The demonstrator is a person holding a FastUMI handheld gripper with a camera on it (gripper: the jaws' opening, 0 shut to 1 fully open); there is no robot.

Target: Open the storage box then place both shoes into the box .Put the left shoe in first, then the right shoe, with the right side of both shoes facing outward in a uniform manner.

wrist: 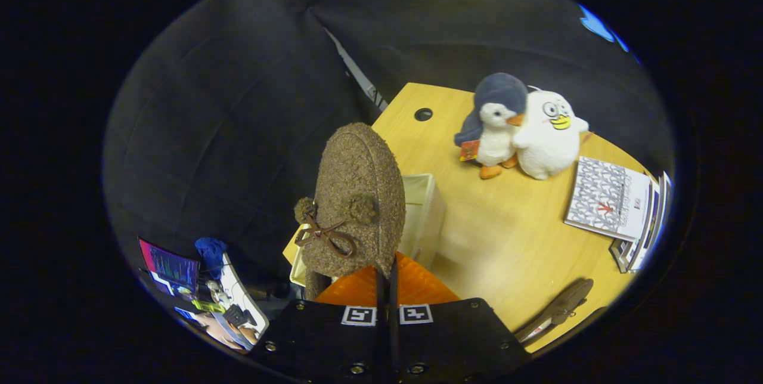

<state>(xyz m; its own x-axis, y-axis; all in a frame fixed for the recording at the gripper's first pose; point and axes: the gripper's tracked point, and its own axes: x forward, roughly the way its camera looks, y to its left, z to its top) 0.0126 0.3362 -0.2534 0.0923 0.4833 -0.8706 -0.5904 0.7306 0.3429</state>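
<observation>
Shoes number two at your station. One brown fuzzy shoe (357, 199), with a small bow and two pompoms, stands toe-up straight ahead of your gripper (387, 279); the fingers are pressed close together with just a thin slit between them, and they pinch the shoe's lower edge, so you are carrying it. The second shoe (557, 309) lies flat on the wooden table (506, 241), well to the right of the held shoe and close to the table's near edge.

One storage box (426, 217), pale and open at the top, sits on the table directly behind the held shoe, which hides most of its left part. You cannot tell from here whether anything lies inside it.

Two plush toys stand beyond the box, to its right: one penguin (495, 124) and one white duck-billed plush (548, 133), touching side by side. One small stack of booklets (608, 199) rests further right, near the table's far right edge. One round cable hole (423, 114) is cut in the tabletop beyond the box.

Left of the held shoe and lower down, off the table, you have one lit screen (170, 268) and one blue cloth-like lump (210, 253) beside it, amid clutter too small to sort out.
</observation>
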